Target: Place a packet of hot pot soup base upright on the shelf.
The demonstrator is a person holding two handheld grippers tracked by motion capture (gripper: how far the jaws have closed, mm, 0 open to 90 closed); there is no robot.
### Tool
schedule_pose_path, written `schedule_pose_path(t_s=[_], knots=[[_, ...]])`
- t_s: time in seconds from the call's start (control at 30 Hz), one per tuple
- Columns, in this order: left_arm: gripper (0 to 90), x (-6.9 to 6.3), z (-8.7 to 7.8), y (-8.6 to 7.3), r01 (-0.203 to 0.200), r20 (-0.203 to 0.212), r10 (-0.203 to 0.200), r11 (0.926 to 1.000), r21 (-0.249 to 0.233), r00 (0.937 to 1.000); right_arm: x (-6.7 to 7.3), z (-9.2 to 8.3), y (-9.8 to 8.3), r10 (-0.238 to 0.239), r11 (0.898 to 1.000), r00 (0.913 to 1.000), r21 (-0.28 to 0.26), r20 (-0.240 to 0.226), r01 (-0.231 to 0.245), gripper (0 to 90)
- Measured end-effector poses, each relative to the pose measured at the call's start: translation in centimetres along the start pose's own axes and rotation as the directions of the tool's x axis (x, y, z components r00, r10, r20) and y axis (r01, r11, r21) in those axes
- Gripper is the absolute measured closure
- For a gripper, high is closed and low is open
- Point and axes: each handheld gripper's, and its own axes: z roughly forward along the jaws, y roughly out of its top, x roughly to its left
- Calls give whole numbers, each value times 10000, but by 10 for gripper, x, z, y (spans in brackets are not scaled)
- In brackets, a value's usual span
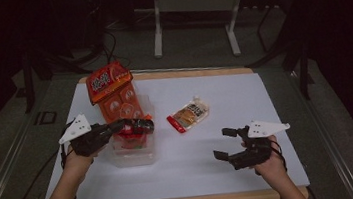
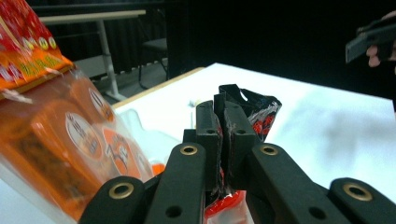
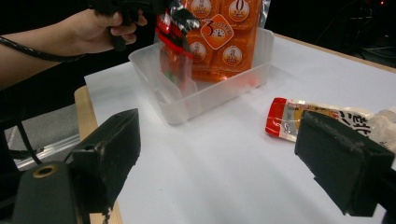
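A white table [image 1: 245, 101] carries a clear bin [image 1: 136, 157] and a snack packet [image 1: 189, 114].

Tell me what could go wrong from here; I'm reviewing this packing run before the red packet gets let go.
1. The left gripper pinches the red packet only by its top edge over the clear bin, so the packet might slip or tear.
2. The big orange bag leans out over the bin's far rim and may tip out if nudged.
3. The bin looks light and could slide, since the right gripper stands open and apart from it.
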Motion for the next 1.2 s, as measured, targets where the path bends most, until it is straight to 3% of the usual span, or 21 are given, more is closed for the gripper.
schedule_pose_path(t_s=[0.23, 0.53, 0.83, 0.9, 1.07, 1.2], knots=[[870, -1, 0, -9, 26, 33, -26, 9998, 182, 10000, -1, 0, 0, -83, 10000, 9999, -46, 79, 83, 142], [866, 4, -11, -25, 364, 19, -365, 9990, 260, 9993, -2, -1, -1, -210, 9998, 9995, -56, 244, 211, 142], [846, 5, -12, -23, 372, 119, -376, 9986, 378, 9992, -2, 0, 0, -372, 9993, 9989, -13, 284, 373, 142], [803, 5, -11, -21, 534, 158, -542, 9975, 471, 9984, -3, 0, -1, -359, 9994, 9990, 30, 282, 359, 142], [699, 2, -9, -17, 483, 117, -490, 9974, 531, 9987, -4, -1, -1, -311, 9995, 9991, 9, 281, 311, 147], [489, -4, -5, -12, 556, 177, -568, 9963, 655, 9982, -7, 0, -1, -208, 9998, 9997, -21, 99, 208, 152]])
